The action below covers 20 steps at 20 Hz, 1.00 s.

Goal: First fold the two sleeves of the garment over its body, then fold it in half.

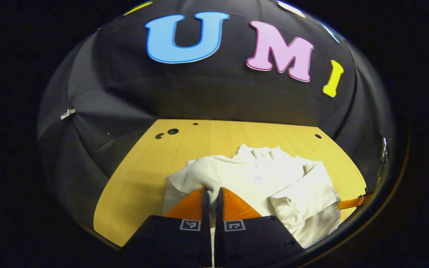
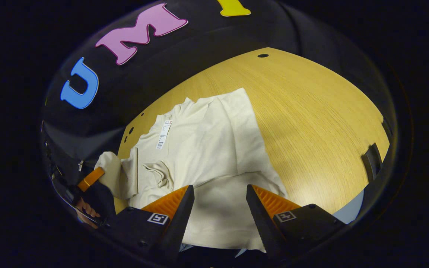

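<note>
The cream long-sleeved garment (image 2: 207,149) lay on the yellow wooden bench (image 2: 311,111). The left gripper (image 1: 211,197) pinched a sleeve at 6 o'clock. The right gripper (image 2: 220,193) hung over the hem, jaws wide apart.

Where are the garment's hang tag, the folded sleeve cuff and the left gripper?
hang tag (image 2: 163,134): right gripper view, middle of the paper tag at the collar.
folded sleeve cuff (image 2: 159,173): right gripper view, bunched cuff end lying on the body.
left gripper (image 1: 211,199): left gripper view, midway between the fingertips, shut on sleeve fabric.
</note>
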Tool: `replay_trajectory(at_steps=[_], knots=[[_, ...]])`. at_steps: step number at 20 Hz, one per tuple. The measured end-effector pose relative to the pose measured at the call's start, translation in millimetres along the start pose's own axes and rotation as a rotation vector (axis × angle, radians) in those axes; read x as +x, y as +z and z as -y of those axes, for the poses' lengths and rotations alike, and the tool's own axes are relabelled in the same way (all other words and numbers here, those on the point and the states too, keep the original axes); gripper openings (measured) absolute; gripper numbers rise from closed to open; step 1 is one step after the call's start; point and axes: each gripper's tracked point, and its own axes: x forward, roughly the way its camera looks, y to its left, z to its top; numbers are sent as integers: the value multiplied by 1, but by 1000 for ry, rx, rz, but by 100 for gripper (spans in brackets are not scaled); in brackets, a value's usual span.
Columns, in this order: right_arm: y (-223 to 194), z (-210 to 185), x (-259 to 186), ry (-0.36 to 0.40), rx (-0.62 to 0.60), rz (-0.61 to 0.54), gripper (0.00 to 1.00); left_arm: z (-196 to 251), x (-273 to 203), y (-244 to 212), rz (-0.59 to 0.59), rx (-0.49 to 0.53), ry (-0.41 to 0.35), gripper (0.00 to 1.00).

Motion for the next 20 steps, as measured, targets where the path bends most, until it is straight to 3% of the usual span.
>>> replay_trajectory(at_steps=[9, 16, 20], knots=[[16, 31, -9, 11, -28, -21, 88, 96, 34, -33, -63, 132, -56, 8], [12, 46, -12, 42, -111, -78, 88, 124, 54, -61, -103, 169, -33, 9], [14, 57, -13, 48, -130, -96, 88, 138, 61, -71, -126, 144, -40, 16]])
